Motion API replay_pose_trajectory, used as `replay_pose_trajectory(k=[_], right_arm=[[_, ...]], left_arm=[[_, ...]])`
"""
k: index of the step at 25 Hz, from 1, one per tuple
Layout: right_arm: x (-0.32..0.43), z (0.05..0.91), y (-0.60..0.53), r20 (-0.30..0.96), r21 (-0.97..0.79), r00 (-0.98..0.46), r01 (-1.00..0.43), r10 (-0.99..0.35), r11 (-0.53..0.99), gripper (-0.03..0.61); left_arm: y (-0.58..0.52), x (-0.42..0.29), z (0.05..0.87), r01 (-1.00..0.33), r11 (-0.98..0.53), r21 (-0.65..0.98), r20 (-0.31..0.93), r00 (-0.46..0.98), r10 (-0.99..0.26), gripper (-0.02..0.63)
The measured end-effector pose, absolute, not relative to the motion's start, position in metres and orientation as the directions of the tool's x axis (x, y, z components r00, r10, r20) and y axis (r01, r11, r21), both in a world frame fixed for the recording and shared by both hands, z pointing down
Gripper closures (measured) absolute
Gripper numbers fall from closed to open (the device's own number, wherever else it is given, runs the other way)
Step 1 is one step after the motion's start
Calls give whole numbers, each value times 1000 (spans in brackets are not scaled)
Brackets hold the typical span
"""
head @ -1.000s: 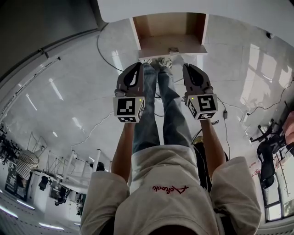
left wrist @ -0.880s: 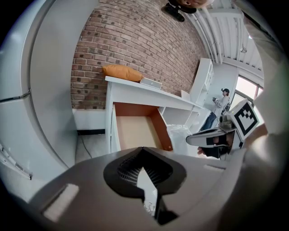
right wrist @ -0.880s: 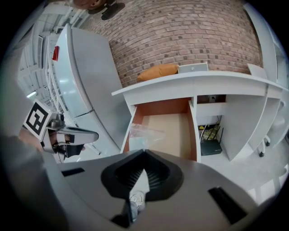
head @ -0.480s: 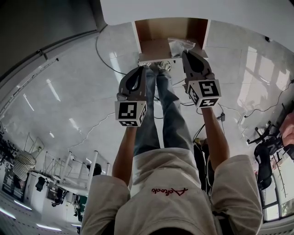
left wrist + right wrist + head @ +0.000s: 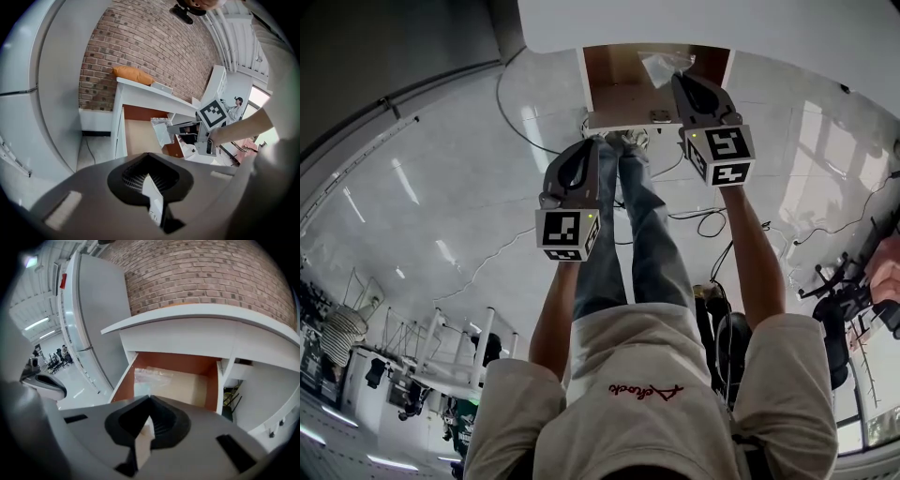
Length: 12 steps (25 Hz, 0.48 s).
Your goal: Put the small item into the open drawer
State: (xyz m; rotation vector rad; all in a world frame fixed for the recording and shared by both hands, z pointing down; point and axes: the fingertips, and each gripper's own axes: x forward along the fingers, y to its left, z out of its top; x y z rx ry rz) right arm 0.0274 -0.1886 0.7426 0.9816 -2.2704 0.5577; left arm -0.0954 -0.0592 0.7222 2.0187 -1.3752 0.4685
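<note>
As right gripper [image 5: 682, 82] pinches it, bag [image 5: 161, 133] hangs lengthwise down.

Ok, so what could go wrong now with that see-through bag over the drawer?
Two things might. The clear bag looks thin and floppy, and the right gripper holds it just at its tips, so it could cling to the fingers or slip out crooked. Also, the open drawer sits right under the white countertop, so pulling the gripper up carelessly could bump it.
</note>
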Motion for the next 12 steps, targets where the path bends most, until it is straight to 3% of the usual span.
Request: replay_pose_trajectory(k=[12], right_arm=[[-5, 772, -201, 769, 182, -511, -402, -385, 897, 568]], left_arm=[[-67, -98, 722, -923, -231, 306, 607, 377, -700, 609]])
